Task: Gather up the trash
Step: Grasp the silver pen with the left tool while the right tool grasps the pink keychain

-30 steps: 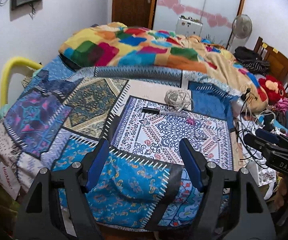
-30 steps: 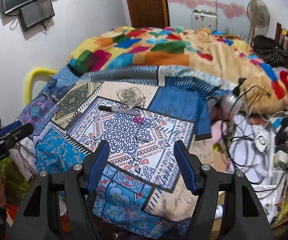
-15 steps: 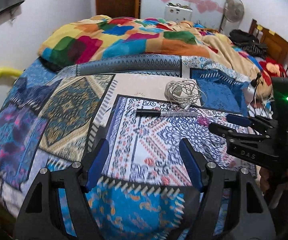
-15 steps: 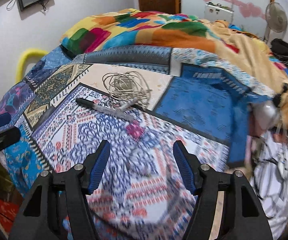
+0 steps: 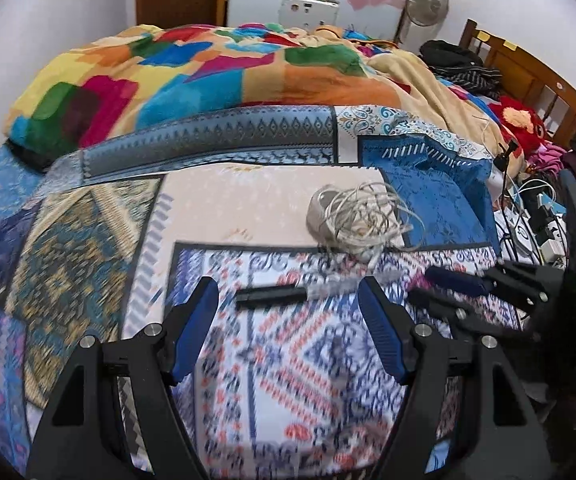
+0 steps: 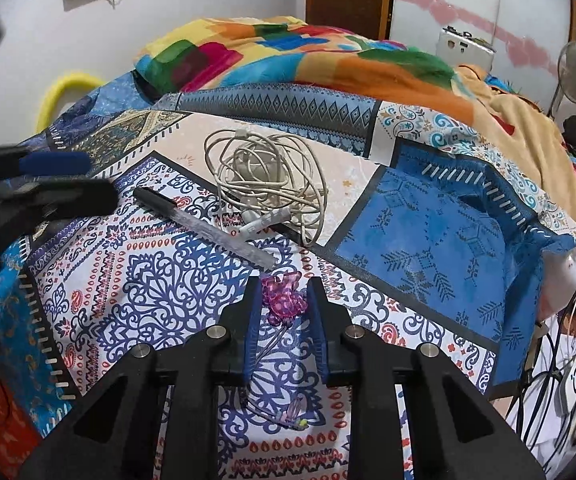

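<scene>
The right tool is closing its jaws around a small pink translucent plastic charm on the patterned patchwork bedspread, just in front of the black-capped clear pen. The left tool hangs released above that pen. The pads should probably seat squarely on the charm's sides before lifting, clear of cloth.

Patchwork bed with pen, cable tangle, pink charm, blanket.

Pen and cable tangle crowd the bedspread ahead.
</scene>
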`<state>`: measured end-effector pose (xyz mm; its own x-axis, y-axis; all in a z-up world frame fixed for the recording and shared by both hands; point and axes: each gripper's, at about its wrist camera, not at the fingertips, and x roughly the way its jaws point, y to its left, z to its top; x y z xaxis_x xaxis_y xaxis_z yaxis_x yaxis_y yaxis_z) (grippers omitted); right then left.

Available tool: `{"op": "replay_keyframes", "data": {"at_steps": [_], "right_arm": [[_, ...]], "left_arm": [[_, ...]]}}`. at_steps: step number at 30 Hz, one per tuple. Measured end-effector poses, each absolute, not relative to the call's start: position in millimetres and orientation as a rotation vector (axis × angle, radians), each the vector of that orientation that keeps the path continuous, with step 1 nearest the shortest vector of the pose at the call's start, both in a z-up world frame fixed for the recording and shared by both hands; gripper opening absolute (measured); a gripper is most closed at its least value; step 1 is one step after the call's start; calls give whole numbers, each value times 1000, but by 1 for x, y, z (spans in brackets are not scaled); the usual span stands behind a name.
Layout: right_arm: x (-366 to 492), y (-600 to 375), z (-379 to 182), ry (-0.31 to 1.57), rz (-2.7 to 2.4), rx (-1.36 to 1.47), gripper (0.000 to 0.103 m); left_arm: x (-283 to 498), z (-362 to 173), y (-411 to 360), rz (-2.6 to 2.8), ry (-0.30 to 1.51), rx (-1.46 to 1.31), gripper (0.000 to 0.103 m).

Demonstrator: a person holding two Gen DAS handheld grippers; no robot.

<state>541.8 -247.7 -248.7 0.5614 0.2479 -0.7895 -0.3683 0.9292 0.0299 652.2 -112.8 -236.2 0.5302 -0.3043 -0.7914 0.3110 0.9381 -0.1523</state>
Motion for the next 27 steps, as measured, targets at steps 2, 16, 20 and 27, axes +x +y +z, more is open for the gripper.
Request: {"op": "replay_keyframes", "data": {"at_steps": [2, 16, 20, 27], "right_arm": [[544, -253, -248, 922, 366, -100, 20], [546, -277, -246, 969, 352, -18, 5], [547, -285, -248, 1000, 341, 6, 5], [542, -278, -239, 976, 357, -11, 41]], "left_arm": [[663, -241, -117, -387, 953, -6, 72], [654, -267, -148, -435, 1024, 96, 64], [638, -268, -150, -417, 1024, 151, 41], [597, -268, -154, -386, 991, 174, 18]]}}
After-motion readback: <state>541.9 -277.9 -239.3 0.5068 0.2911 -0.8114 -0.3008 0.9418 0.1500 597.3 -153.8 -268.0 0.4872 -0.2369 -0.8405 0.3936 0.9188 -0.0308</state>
